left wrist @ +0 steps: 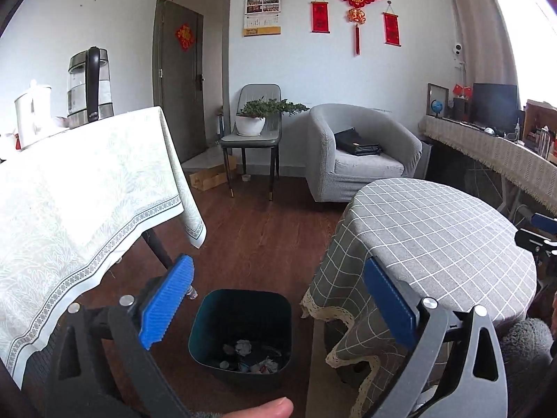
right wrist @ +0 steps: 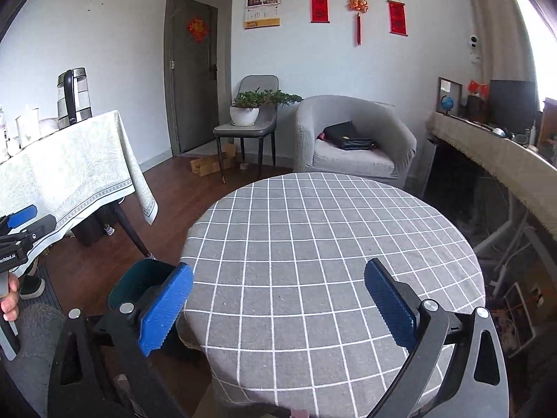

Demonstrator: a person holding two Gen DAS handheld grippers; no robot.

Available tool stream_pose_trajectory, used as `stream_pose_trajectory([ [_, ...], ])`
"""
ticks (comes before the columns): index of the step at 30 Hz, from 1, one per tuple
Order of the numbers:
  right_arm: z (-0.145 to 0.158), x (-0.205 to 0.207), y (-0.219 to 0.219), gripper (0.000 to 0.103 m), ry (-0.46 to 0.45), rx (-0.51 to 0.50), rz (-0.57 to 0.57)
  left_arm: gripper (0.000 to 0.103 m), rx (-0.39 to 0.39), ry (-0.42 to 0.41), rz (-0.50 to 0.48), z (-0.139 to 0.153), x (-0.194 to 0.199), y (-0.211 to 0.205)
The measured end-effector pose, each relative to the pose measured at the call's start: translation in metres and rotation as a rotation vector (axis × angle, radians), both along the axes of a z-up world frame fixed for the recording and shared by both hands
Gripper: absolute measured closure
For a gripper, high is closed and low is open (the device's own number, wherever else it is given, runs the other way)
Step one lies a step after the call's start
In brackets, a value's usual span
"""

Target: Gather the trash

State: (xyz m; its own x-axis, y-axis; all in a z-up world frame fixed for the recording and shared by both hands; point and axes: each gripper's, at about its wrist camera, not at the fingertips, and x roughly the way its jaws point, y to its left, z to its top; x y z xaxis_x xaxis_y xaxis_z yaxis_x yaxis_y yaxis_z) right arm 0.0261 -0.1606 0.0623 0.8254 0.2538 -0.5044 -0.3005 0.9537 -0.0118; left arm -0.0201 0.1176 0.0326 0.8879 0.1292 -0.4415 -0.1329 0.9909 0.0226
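Observation:
A dark teal trash bin [left wrist: 240,331] stands on the wooden floor between two tables, with crumpled paper and scraps [left wrist: 250,357] at its bottom. My left gripper [left wrist: 278,299] hangs above and in front of the bin, its blue pads wide apart and nothing between them. In the right wrist view my right gripper [right wrist: 278,299] is open over the round table with the grey checked cloth [right wrist: 330,244], empty too. The bin [right wrist: 139,287] shows at the lower left there, partly behind my left finger. My left gripper [right wrist: 21,230] appears at that view's left edge.
A table with a pale patterned cloth [left wrist: 80,188] carries a glass kettle [left wrist: 88,83] on the left. Behind stand a chair with a potted plant [left wrist: 257,115], a grey armchair [left wrist: 358,149] holding a black bag, and a long shelf [left wrist: 487,146] on the right. A thumb [left wrist: 268,409] shows at the bottom.

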Motion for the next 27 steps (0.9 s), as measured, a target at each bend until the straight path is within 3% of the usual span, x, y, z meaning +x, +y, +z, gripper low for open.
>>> stream_pose_trajectory([
  [6,-0.012,-0.001,-0.019,0.004,0.010,0.023,-0.034,0.003,-0.021,0.039,0.012,-0.022,0.001,0.006],
  [11,-0.014,-0.008,-0.016,0.004,-0.010,0.031,0.010,0.003,-0.099,0.090,0.020,-0.033,0.008,0.020],
  [15,-0.013,-0.010,-0.008,0.004,-0.013,0.012,0.057,0.003,-0.112,0.101,0.021,-0.036,0.008,0.022],
  [27,-0.013,-0.011,-0.001,0.004,-0.005,-0.010,0.094,0.003,-0.027,0.081,0.000,-0.034,0.004,0.004],
])
